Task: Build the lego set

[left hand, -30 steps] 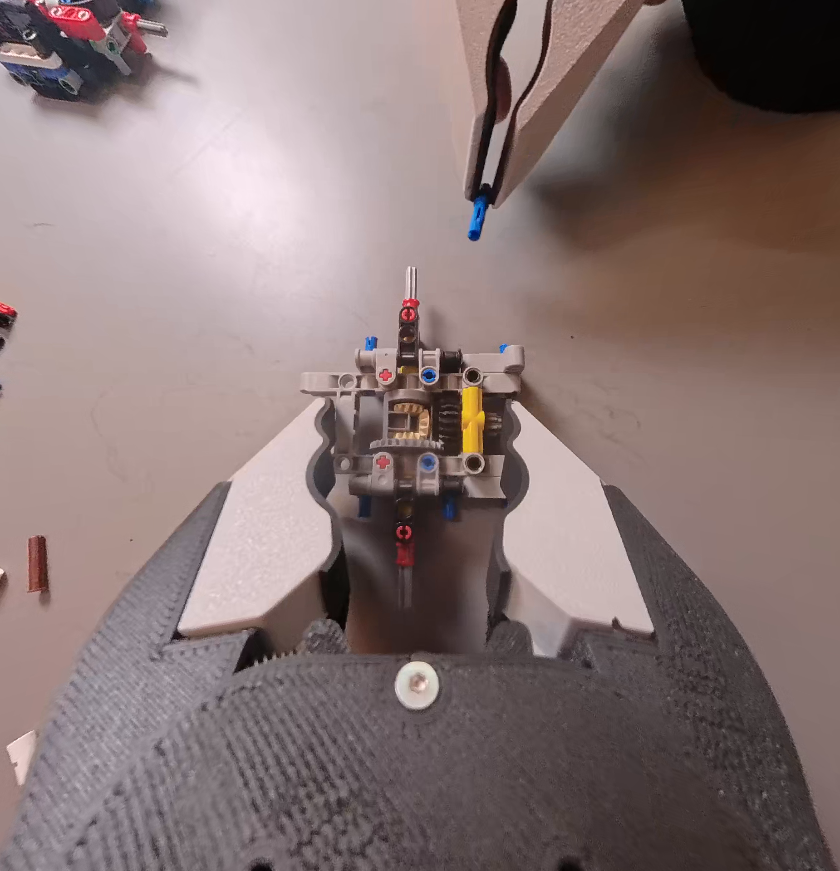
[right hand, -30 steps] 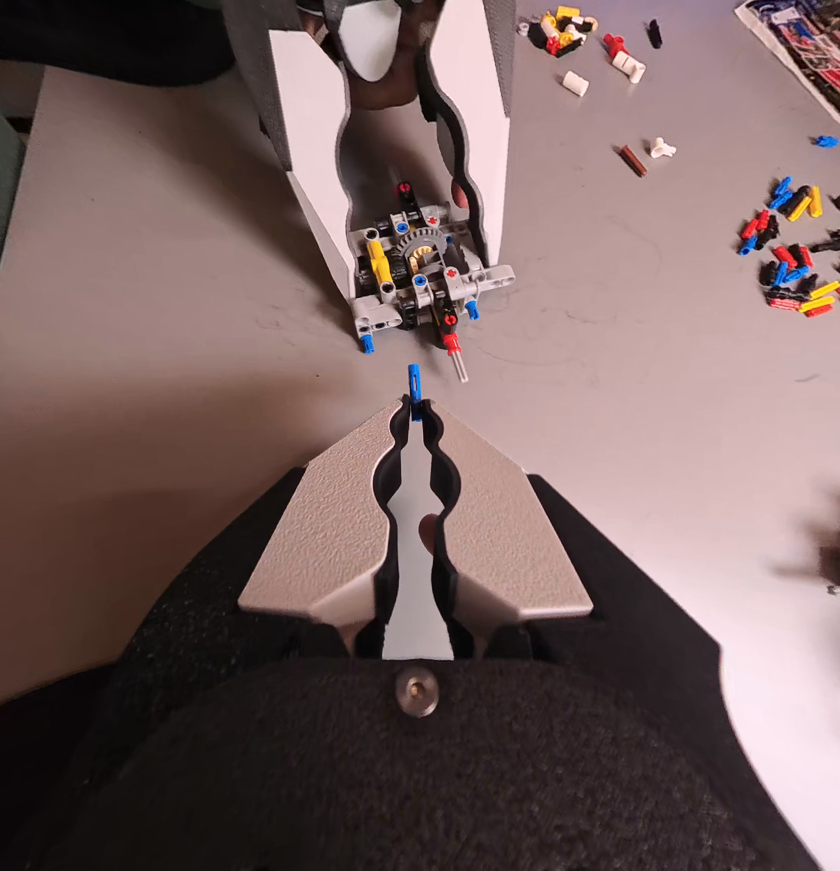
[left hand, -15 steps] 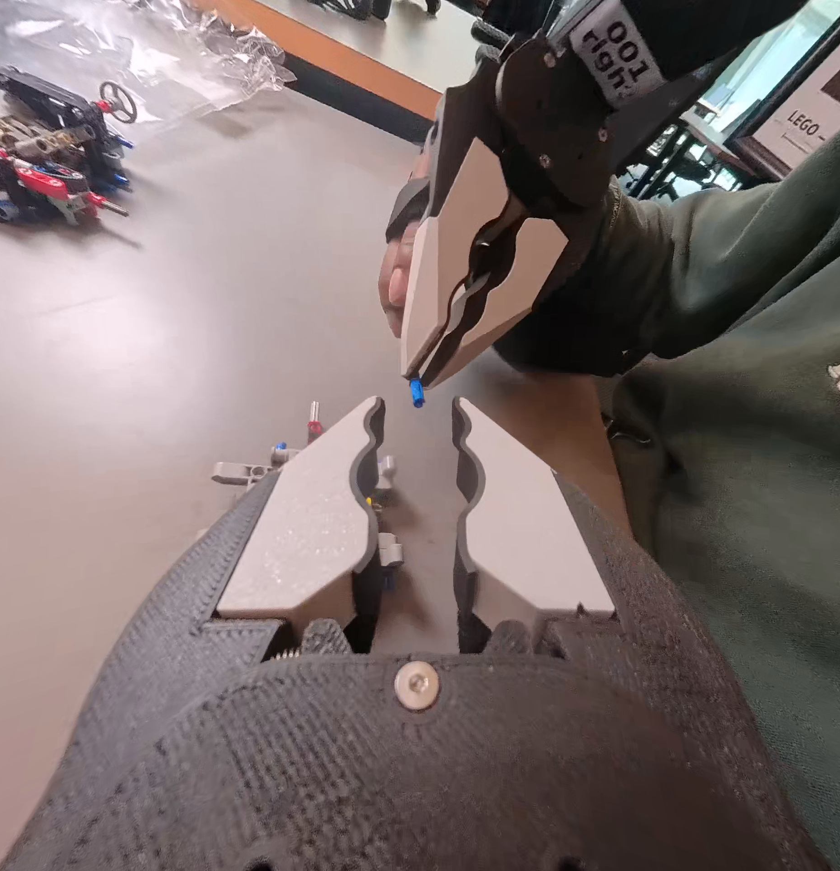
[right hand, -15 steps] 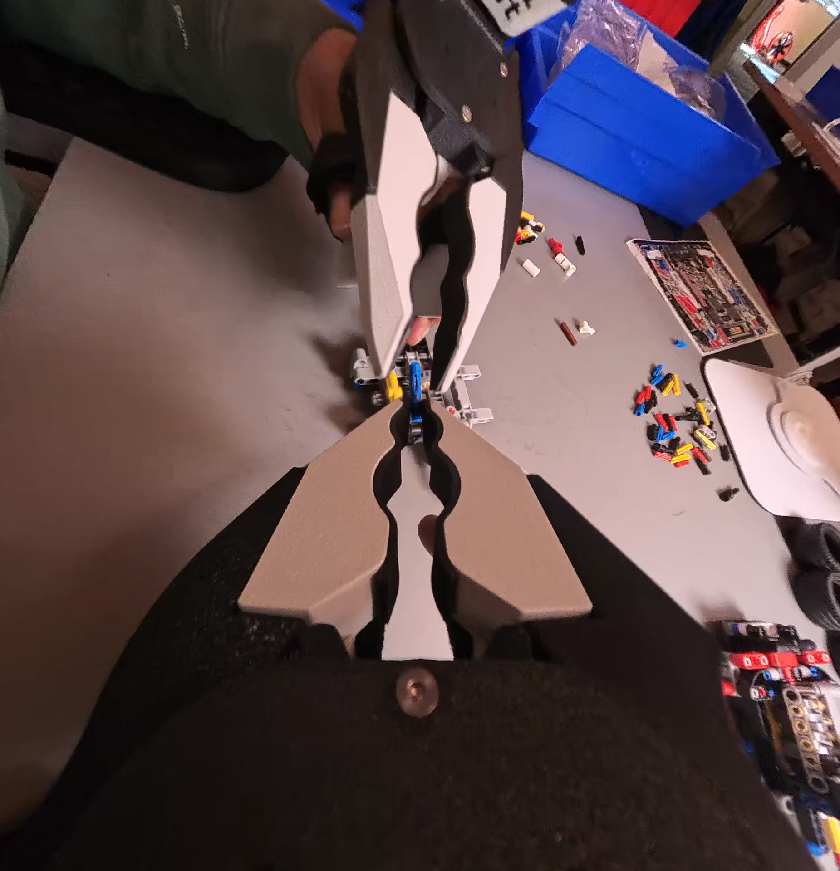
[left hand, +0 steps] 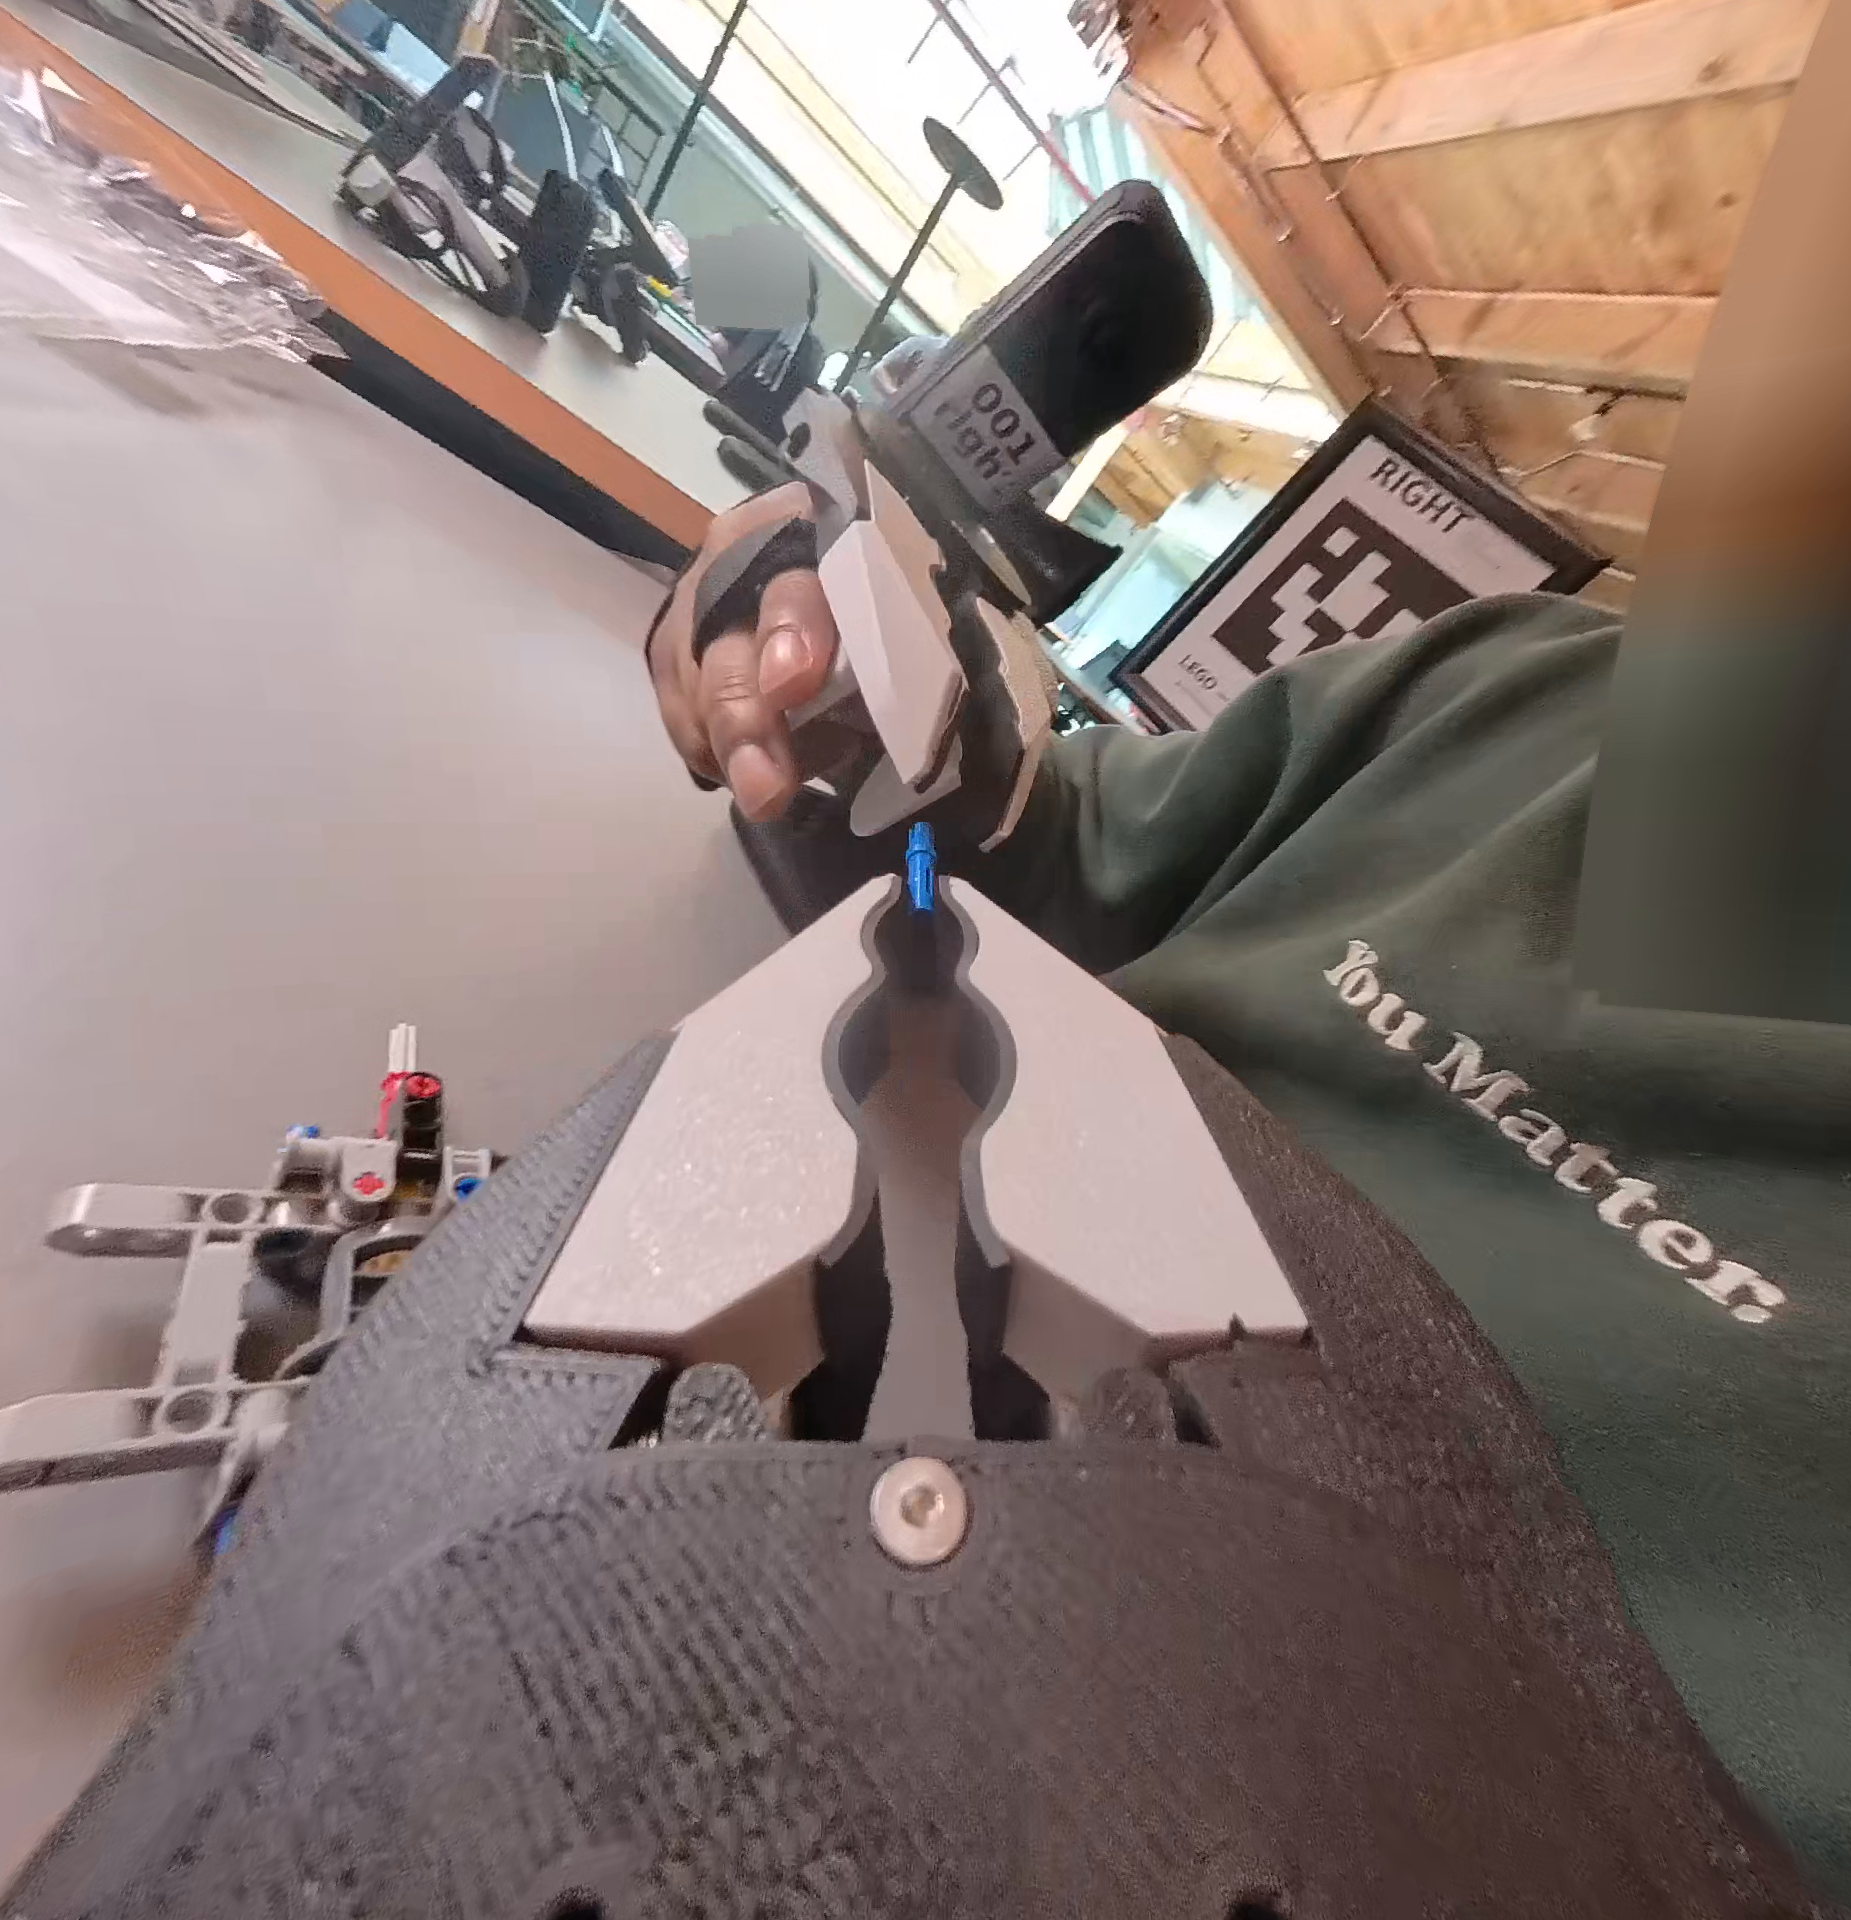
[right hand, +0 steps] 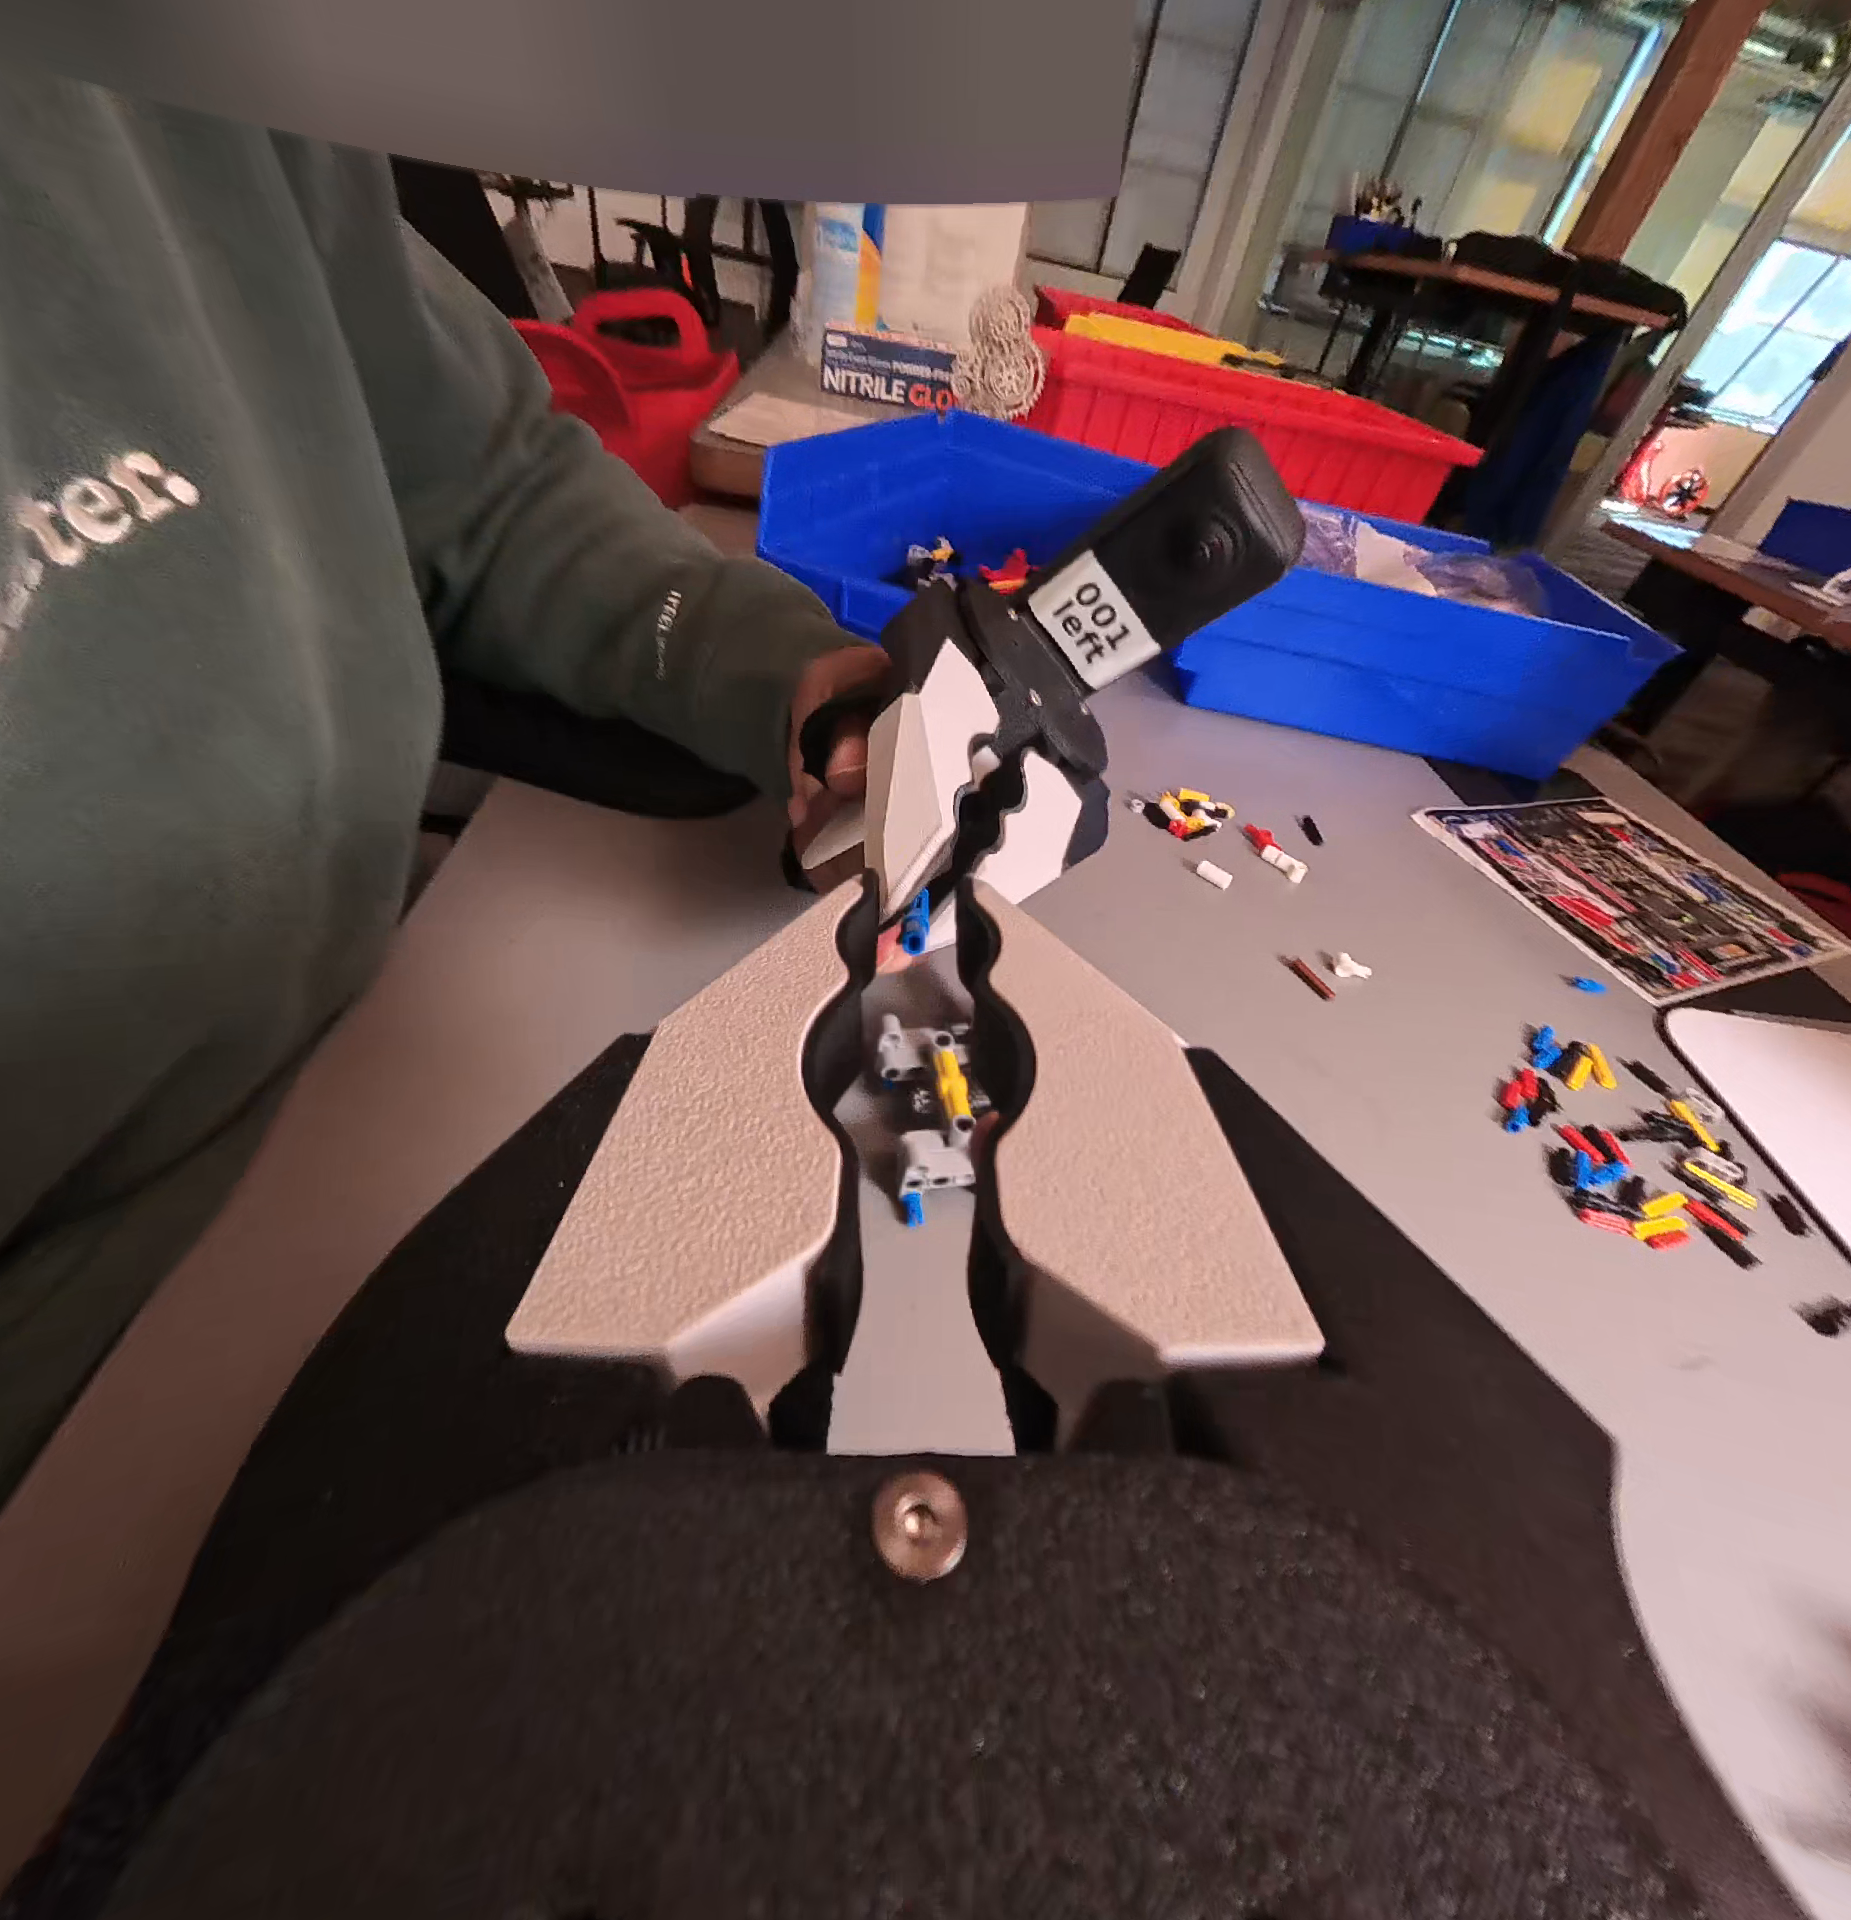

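Blue pin (left hand: pixel 919 881): pinched at left gripper (left hand: pixel 919 906) tips above the table (left hand: pixel 277 727), right gripper (right hand: pixel 908 940) spread around it; slight hold, may drop.

Our left tongs (left hand: pixel 919 883), lifted off the grey assembly (left hand: pixel 225 1257), now pinch the blue pin (left hand: pixel 918 871); our right tongs (right hand: pixel 910 904) have parted and let it go.

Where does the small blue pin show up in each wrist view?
Left wrist view: blue pin above centre, clamped at the left gripper tips.
Right wrist view: blue pin at upper centre, at the tips of the left gripper, between the right gripper's parted fingers.
Shared landmark: grey brick assembly on the table.
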The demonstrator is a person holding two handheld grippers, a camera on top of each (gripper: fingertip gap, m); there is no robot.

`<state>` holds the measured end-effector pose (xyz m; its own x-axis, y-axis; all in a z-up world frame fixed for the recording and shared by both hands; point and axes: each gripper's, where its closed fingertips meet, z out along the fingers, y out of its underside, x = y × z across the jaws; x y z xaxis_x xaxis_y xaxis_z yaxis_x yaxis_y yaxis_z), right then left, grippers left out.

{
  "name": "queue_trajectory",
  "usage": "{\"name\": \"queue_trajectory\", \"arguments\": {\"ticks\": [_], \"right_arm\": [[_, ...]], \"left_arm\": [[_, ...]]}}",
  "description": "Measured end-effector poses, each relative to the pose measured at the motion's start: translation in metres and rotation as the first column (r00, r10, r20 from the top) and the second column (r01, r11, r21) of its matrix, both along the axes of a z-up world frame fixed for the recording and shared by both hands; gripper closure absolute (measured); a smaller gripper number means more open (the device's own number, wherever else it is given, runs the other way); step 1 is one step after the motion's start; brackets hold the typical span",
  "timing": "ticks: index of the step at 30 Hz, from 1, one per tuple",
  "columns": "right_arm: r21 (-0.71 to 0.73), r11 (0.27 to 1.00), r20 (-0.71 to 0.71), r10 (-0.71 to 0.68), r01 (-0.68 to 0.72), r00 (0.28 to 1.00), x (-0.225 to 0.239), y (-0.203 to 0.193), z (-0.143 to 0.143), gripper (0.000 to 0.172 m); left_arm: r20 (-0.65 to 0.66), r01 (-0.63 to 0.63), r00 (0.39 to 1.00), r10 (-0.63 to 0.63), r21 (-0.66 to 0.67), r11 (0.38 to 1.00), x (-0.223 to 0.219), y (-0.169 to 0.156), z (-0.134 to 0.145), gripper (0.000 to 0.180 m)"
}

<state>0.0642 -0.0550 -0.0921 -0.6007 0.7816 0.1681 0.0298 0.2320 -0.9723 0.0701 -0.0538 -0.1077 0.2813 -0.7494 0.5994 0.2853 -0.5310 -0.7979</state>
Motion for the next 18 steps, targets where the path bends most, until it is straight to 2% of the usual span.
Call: {"name": "queue_trajectory", "arguments": {"ticks": [10, 18], "right_arm": [[0.043, 0.998, 0.033, 0.033, -0.034, 0.999, 0.002, -0.008, -0.009, 0.168], [0.082, 0.996, 0.04, 0.041, -0.044, 0.998, 0.004, -0.01, -0.013, 0.166]], "left_arm": [[0.054, 0.059, 0.997, -0.058, -0.02, 0.998, 0.007, -0.007, 0.005, 0.178], [0.076, 0.102, 0.992, -0.096, -0.079, 0.992, 0.01, -0.009, 0.001, 0.178]]}}
